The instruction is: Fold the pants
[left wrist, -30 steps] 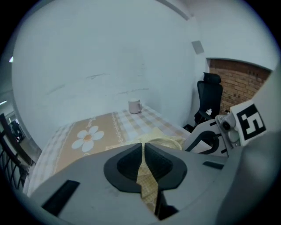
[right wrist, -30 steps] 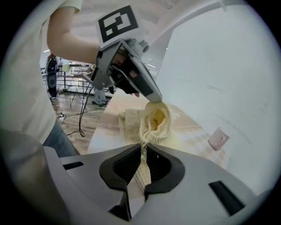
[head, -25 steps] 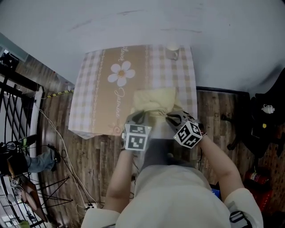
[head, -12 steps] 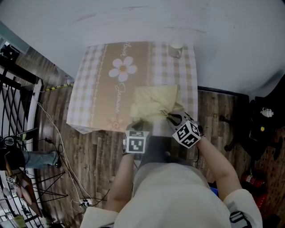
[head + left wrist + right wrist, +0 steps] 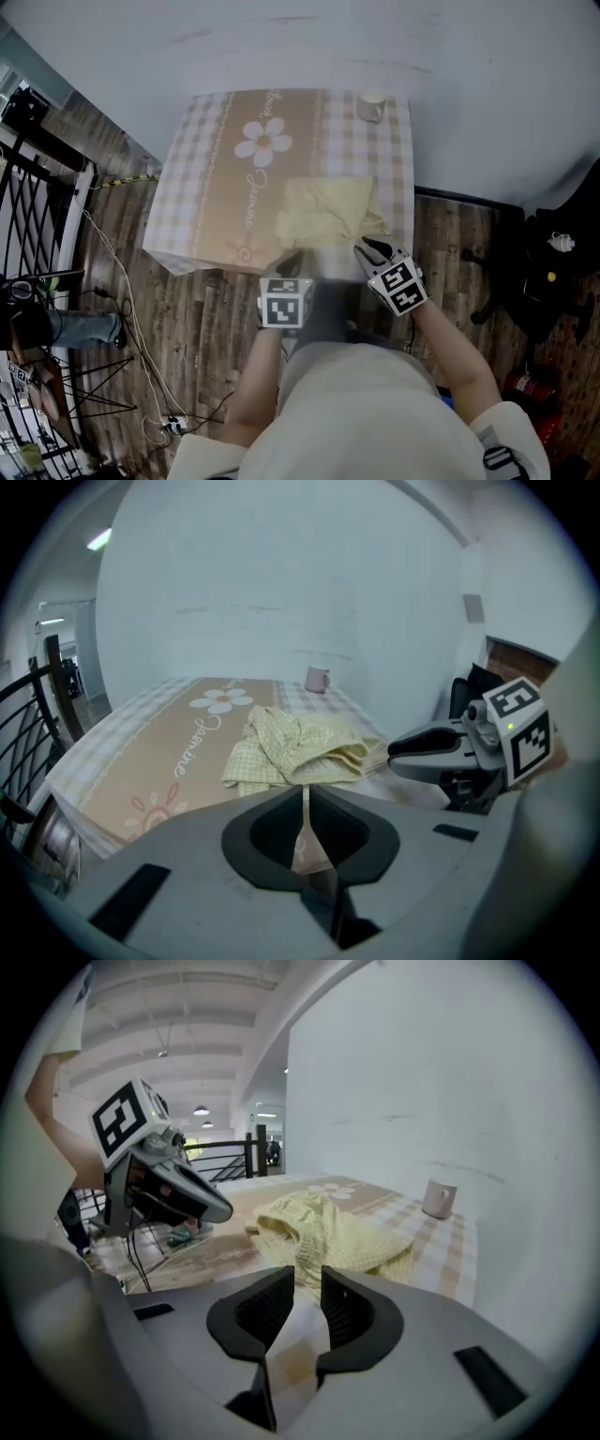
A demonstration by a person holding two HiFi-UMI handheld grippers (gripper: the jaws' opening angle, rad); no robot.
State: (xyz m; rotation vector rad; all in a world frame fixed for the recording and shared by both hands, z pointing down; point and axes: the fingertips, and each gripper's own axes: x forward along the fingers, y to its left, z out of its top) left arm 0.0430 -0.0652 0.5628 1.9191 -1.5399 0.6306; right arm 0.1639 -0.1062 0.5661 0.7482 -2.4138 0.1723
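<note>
The pale yellow checked pants (image 5: 326, 211) lie crumpled on the near right part of the table (image 5: 202, 202). My left gripper (image 5: 292, 262) hangs at the table's near edge, just short of the pants' near left corner; its jaws are shut with nothing between them (image 5: 306, 794). My right gripper (image 5: 365, 247) sits at the pants' near right corner. Its jaws have just been opening and stand open (image 5: 306, 1279), with only tablecloth showing in the gap. The pants (image 5: 328, 1227) start just beyond its tips. Each gripper shows in the other's view, the right gripper (image 5: 412, 749) and the left gripper (image 5: 211, 1211).
A pale mug (image 5: 371, 105) stands at the table's far right corner by the white wall. The cloth bears a flower print (image 5: 262, 142). A black railing (image 5: 42, 164) and cables (image 5: 122, 291) are at the left on the wooden floor; dark bags (image 5: 553, 272) are at the right.
The left gripper has drawn back off the pants toward the table's near edge. The right gripper has rolled at the pants' near right corner and its jaws have parted.
</note>
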